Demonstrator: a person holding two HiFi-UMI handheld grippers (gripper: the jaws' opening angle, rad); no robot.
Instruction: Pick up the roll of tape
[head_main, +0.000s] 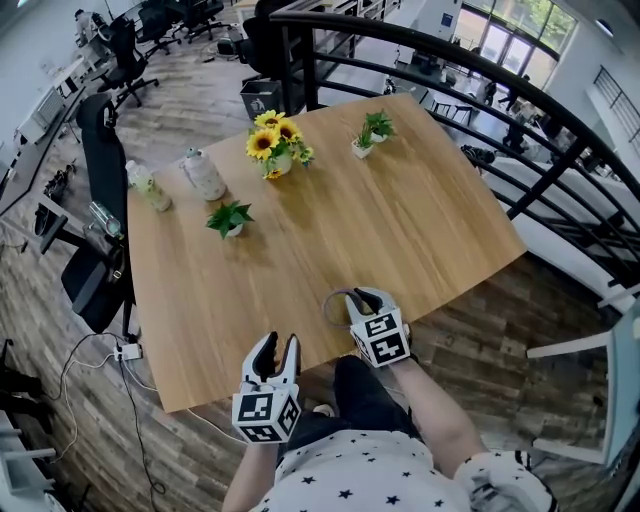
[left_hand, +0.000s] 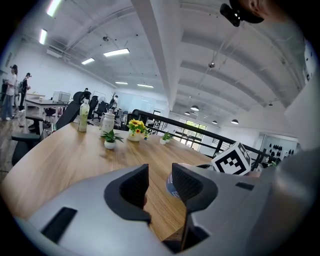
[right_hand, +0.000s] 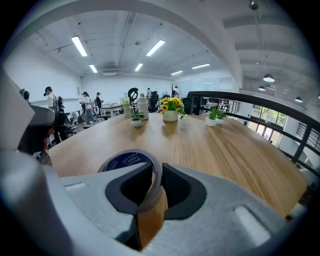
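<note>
Tape roll (right_hand: 122, 160) in right tongs (right_hand: 156, 174), wooden office table (head_main: 350, 200)
</note>
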